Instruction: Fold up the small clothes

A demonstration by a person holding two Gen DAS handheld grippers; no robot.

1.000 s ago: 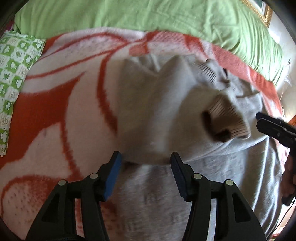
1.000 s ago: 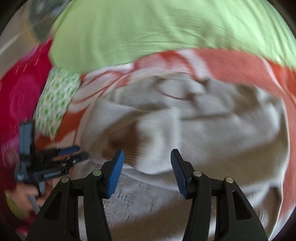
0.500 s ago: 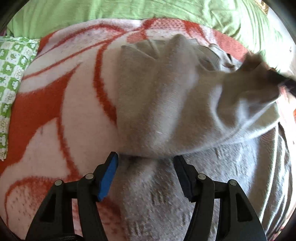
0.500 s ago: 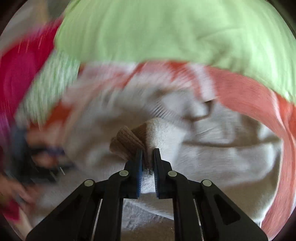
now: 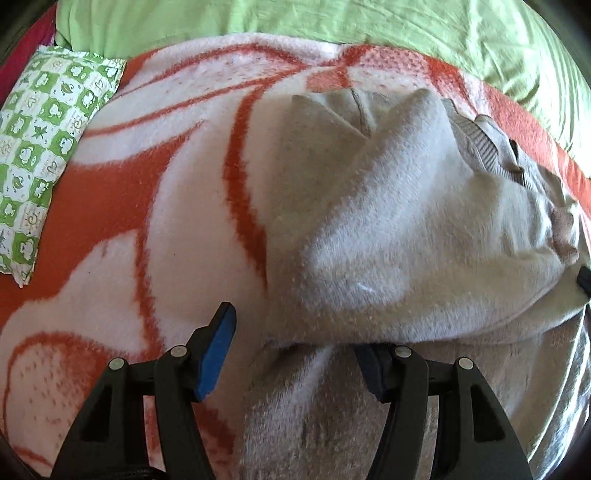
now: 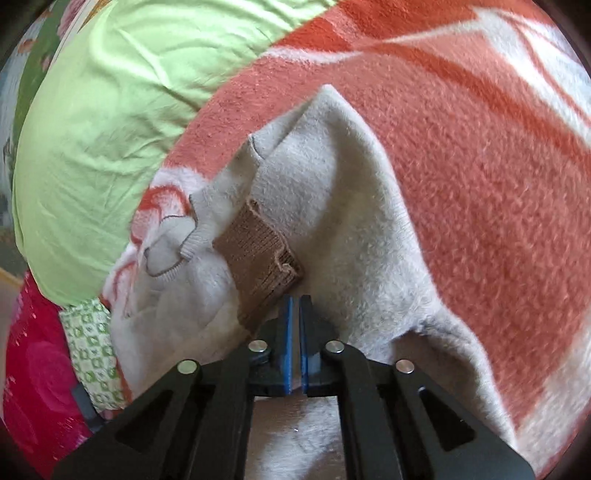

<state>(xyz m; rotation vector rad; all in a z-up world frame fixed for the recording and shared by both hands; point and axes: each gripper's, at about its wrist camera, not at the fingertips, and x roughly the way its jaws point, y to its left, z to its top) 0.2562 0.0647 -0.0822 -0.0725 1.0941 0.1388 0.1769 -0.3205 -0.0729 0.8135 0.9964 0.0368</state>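
A small grey fleece sweater (image 5: pixel 388 229) lies on an orange and white blanket (image 5: pixel 155 206), one sleeve folded across its body. My left gripper (image 5: pixel 295 339) is open at the sweater's near left edge, its right finger tucked under the folded sleeve. My right gripper (image 6: pixel 294 306) is shut on the sleeve of the sweater (image 6: pixel 354 206) just behind its brown ribbed cuff (image 6: pixel 258 254). The grey ribbed collar (image 6: pixel 195 243) lies left of the cuff. The right gripper's tip (image 5: pixel 583 277) shows at the far right edge of the left wrist view.
A green sheet (image 5: pixel 332 22) covers the bed beyond the blanket. A green and white patterned pillow (image 5: pixel 48 147) lies at the left. Red fabric (image 6: pixel 40 376) and the same pillow (image 6: pixel 92 350) sit at the lower left of the right wrist view.
My right gripper closed on the sleeve near the brown cuff and carried it to the right across the sweater. My left gripper stayed open and moved in under the sleeve's edge.
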